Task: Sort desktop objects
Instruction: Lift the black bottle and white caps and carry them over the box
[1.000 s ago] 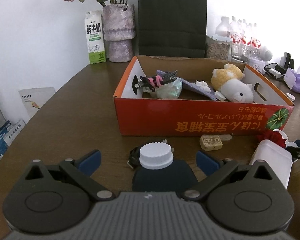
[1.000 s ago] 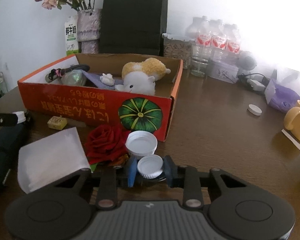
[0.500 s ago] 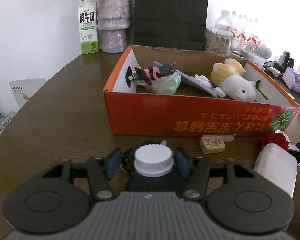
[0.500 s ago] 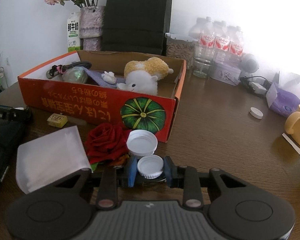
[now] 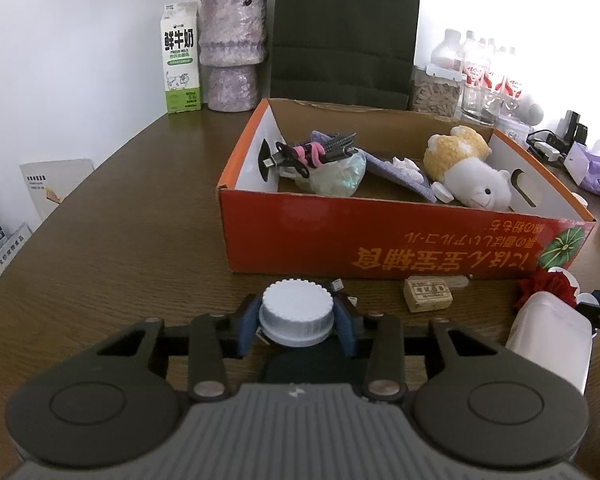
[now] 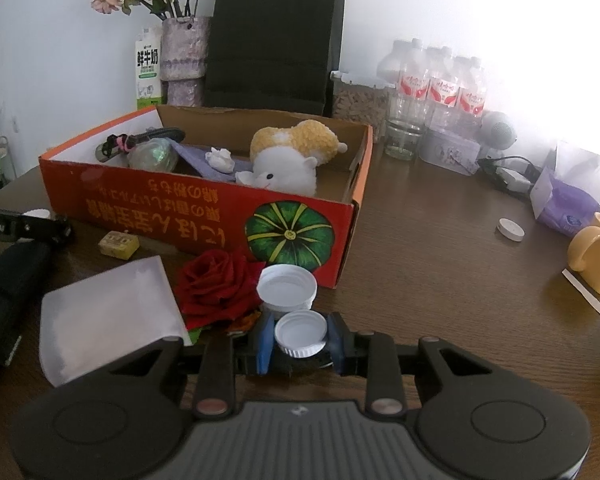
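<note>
Dark bottle (image 5: 300, 368) pinched at its white cap (image 5: 297, 318) by L gripper (image 5: 298, 326), in front of red box (image 5: 380, 240). Small cap (image 6: 300, 333) clamped by R gripper (image 6: 300, 340), beside rose (image 6: 216, 284), on table (image 6: 440, 280).

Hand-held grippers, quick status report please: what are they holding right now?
Left hand-held gripper shut on dark bottle's white cap. Right hand-held gripper shut on small white cap. Red box ahead, its near wall between.
</note>
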Motion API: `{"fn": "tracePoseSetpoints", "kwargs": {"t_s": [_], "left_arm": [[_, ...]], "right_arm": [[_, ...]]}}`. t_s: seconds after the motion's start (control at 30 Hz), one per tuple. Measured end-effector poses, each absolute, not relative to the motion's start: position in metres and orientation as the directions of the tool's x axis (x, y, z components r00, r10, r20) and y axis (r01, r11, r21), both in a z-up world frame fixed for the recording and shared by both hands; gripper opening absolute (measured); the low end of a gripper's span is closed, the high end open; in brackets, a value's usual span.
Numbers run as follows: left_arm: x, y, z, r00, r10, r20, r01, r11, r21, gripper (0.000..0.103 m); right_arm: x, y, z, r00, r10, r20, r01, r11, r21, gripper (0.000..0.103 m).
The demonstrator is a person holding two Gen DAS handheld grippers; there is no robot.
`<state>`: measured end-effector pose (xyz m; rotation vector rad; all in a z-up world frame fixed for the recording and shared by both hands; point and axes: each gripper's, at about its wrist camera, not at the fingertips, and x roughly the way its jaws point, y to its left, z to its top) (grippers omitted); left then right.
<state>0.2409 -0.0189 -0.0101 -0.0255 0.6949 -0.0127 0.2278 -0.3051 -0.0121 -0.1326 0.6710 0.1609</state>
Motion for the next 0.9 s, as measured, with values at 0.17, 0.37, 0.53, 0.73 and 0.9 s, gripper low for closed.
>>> {"fn": "tracePoseSetpoints", "kwargs": {"t_s": [0.17,0.37,0.53,0.73,0.9], "left_arm": [[0.238,-0.015,-0.008,0.777,-0.012,-0.63,-0.008,1.0,-0.029,0.041],[0.232,-0.01,-0.004,0.785,-0.009,-0.619,-0.013,0.999,-0.031,0.041],[0.226,-0.009,0.005,0.803,-0.015,-0.596,-0.01,0.999,-0.039,0.041],[0.218,-0.013,0.025,0.837,-0.034,-0.546,0.012,0.999,-0.045,0.041],[0.218,-0.022,0.045,0.869,-0.053,-0.491,0.035,0.998,-0.046,0.041]], "right_arm": [[0.224,-0.304,-0.008,0.779,0.105,-0.618,-0.189,0.979,-0.073,0.028],[0.219,-0.305,-0.004,0.787,0.101,-0.609,-0.181,0.981,-0.072,0.028],[0.213,-0.305,0.004,0.805,0.103,-0.585,-0.176,0.982,-0.068,0.028],[0.208,-0.301,0.019,0.833,0.118,-0.541,-0.186,0.98,-0.072,0.028],[0.211,-0.292,0.042,0.865,0.143,-0.48,-0.205,0.975,-0.079,0.028]]}}
